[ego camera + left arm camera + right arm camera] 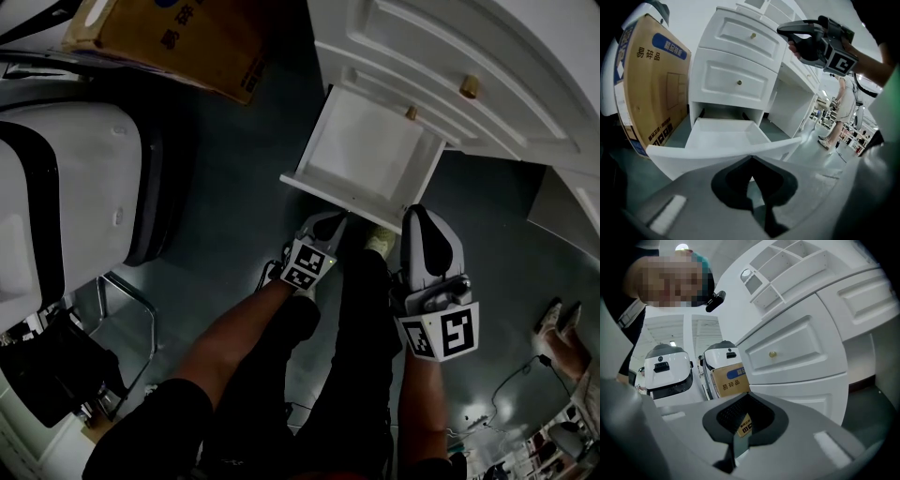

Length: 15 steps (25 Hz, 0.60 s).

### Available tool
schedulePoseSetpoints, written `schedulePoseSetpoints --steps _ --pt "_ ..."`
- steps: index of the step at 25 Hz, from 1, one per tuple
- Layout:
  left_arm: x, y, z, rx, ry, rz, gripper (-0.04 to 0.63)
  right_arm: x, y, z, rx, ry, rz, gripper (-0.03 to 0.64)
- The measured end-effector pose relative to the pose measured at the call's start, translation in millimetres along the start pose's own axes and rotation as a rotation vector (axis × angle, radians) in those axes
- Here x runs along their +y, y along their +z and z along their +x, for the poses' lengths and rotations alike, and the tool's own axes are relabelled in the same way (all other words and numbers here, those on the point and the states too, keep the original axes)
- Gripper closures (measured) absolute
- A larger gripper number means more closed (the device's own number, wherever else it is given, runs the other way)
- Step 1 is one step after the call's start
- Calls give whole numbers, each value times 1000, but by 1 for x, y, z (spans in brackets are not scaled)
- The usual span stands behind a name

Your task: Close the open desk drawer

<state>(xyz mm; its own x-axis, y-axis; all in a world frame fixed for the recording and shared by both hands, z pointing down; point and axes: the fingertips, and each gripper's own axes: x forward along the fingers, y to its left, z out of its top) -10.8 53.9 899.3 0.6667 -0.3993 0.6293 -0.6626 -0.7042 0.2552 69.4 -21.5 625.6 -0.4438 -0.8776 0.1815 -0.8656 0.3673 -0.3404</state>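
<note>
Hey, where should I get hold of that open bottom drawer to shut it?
Take the drawer by its front panel, midway along, coming from the front. It stands pulled straight out, the panel is broad and flat, and its knob does not show.

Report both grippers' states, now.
Left gripper: shut, empty, tips close to the open drawer front.
Right gripper: shut, empty.
</note>
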Motion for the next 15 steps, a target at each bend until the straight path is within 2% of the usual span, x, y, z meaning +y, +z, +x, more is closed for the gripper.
schedulePoseSetpoints --steps 7,15 --pt "17 -8 14 1 42 -40 595 -10 -24 3 33 -7 9 597" --pt "23 1 25 5 39 -43 595 -29 -28 15 47 -18 5 597"
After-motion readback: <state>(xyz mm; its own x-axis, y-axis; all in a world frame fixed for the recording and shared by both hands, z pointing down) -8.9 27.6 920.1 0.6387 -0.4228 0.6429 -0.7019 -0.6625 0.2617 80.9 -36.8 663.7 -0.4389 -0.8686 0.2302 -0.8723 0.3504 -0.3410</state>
